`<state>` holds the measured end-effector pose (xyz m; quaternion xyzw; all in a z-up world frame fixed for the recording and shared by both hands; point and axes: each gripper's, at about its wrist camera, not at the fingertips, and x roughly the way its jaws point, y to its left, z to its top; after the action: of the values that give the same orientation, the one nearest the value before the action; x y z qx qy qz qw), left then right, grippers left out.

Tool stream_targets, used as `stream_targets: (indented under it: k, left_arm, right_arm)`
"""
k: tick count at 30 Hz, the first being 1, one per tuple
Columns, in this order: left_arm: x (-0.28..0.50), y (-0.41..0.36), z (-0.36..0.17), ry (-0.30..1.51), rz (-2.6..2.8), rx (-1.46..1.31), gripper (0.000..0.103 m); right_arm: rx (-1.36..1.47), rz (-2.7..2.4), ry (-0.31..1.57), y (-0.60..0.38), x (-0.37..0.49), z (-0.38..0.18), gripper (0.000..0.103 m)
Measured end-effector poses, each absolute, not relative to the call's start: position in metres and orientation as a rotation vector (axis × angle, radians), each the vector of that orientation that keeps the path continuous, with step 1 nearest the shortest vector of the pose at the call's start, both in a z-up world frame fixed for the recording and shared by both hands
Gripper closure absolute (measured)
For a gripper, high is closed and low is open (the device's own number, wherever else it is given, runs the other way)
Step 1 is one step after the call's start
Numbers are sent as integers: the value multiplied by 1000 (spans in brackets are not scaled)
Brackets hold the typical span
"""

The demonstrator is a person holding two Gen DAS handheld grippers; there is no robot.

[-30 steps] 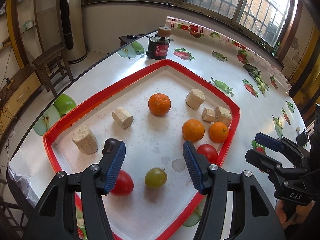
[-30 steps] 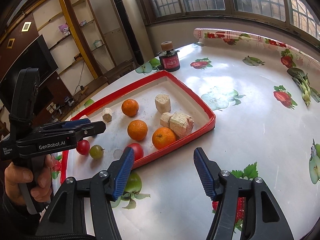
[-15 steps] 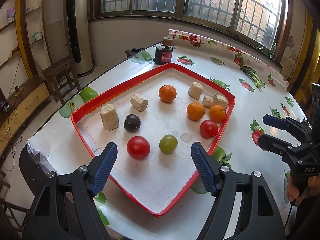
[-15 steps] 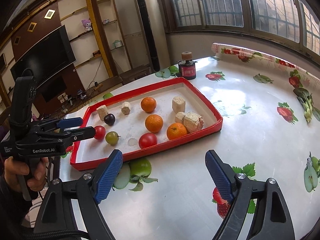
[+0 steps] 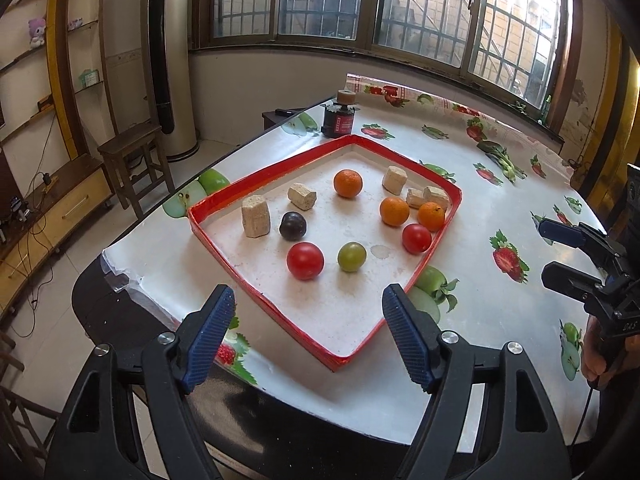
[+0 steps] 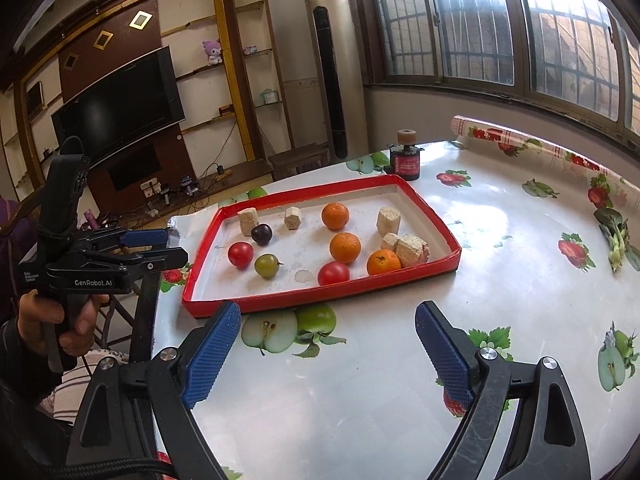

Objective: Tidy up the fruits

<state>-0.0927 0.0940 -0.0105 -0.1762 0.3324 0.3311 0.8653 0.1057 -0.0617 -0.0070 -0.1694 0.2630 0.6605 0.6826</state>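
A red-rimmed tray sits on the table, close to its near-left edge, and holds all the fruit. Along the tray's near side lie a red tomato and a green grape-like fruit side by side, just apart, with a second tomato nearer the right rim. A dark plum sits behind the first tomato, just beside a pale block at the left rim. Three oranges are there: one toward the far corner, and two, and, close together by the right rim, with more pale blocks just behind them (one of these touches the right-hand orange in the right wrist view). A small dark jar stands on the table beyond the tray's far corner. The left gripper hangs off the tray's near corner, its jaws spread wide after just opening, nothing between them. The right gripper hovers over bare table beside the tray's long edge, jaws also wide and just opened further, holding nothing.
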Motion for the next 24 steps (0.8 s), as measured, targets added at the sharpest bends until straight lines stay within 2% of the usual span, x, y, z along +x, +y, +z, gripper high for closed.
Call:
stream_targets:
  k: [7,9,24]
  left_arm:
    - [-94,73,0,691,697,-296,26]
    - [-97,69,4,672,692,-290,19]
    - [-105,46,29,605,680,-224,19]
  right_arm:
    - [-391,1487,546,-80,97,0,10]
    - [-385,1496,534,-85,95,2,10]
    - [-472,1552,402,-102,66,25,5]
